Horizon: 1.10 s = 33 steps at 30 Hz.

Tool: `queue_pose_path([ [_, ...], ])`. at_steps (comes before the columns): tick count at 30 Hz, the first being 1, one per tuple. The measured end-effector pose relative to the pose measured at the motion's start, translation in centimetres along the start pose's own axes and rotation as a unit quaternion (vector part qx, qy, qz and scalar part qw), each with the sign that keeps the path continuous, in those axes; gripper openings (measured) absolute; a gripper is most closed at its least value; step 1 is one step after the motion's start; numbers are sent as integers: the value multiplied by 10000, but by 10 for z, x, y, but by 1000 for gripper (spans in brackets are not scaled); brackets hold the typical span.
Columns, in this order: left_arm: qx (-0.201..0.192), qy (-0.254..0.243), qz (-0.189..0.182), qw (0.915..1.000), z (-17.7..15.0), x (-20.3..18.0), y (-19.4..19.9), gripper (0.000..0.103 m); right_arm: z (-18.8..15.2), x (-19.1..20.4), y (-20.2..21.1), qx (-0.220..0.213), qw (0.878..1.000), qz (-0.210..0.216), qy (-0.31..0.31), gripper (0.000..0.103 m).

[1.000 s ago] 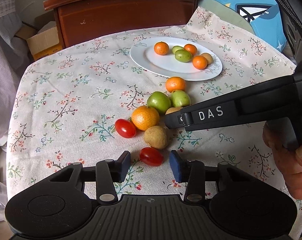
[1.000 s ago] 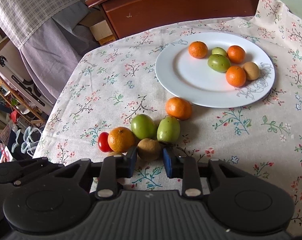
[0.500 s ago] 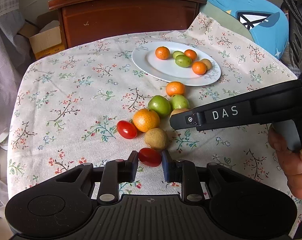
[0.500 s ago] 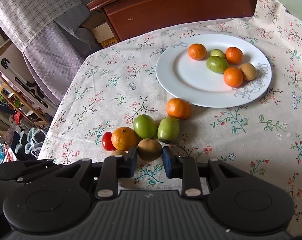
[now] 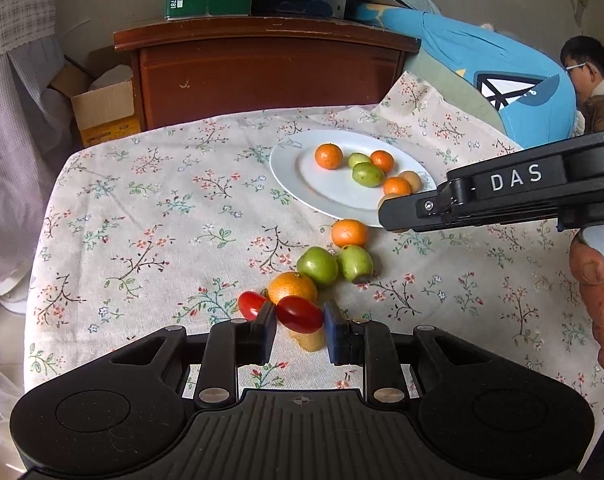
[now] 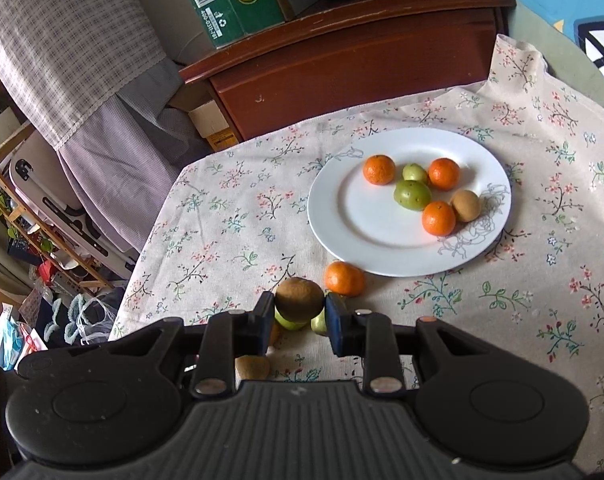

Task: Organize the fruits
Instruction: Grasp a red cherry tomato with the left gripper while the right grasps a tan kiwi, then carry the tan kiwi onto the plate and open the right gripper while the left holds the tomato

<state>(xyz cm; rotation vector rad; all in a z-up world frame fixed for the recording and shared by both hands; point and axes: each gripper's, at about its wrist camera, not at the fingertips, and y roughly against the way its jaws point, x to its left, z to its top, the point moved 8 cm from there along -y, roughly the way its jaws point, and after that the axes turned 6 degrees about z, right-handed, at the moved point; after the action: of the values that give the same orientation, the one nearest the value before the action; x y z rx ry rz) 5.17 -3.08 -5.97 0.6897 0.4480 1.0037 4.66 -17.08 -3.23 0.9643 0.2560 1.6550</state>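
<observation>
Fruit in transit, two pcs. Small oblong red cherry tomato (image 5: 300,314) is clamped between the blue pads of the left gripper (image 5: 300,330), jaws nearly shut on it; long axis is laid across the jaws, pad to pad, so only the ends are bearing. Round brown fuzzy kiwi-like fruit (image 6: 300,298) is clamped likewise in the right gripper (image 6: 298,314), jaws nearly shut, pads on its left and right flanks.

Key relation: white round ceramic plate (image 5: 302,188) with faint line-drawn flower, six pcs already on it, lies far and to the right of the left gripper, with the loose fruit cluster between. From the right gripper the plate (image 6: 341,220) lies far and slightly right, near rim close ahead; only one small orange mandarin (image 6: 343,278) is seen between, just off the rim. In left wrist view the right gripper (image 5: 385,216) tip is seen over the plate's near-right rim. Right hand is judged the nearer for drop-off.

Bare area on the plate is at its left half; that side is judged best for both placements.

Risk noted: tomato is smooth and end-gripped, so slip is judged possible.

Remaining on floral tablecloth (image 5: 142,220): mandarins, two green fruits, second tomato, one brown fruit.
</observation>
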Motion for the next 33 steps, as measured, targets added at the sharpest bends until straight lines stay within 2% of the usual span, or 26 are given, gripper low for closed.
queue_pose_path([
  [6, -216, 12, -48, 9998, 27, 2, 1, 23, 31, -16, 22, -376, 9992, -137, 22, 27],
  [13, -328, -103, 26, 9994, 56, 6, -17, 23, 45, -37, 25, -495, 9982, -333, -102, 27],
  [21, -313, -8, -135, 9994, 78, 2, -36, 23, 48, -38, 10, -412, 9986, -310, -135, 27],
  [33, -223, -203, -243, 9992, 100, -11, -75, 23, 41, -55, -20, -108, 9978, -394, -517, 27],
])
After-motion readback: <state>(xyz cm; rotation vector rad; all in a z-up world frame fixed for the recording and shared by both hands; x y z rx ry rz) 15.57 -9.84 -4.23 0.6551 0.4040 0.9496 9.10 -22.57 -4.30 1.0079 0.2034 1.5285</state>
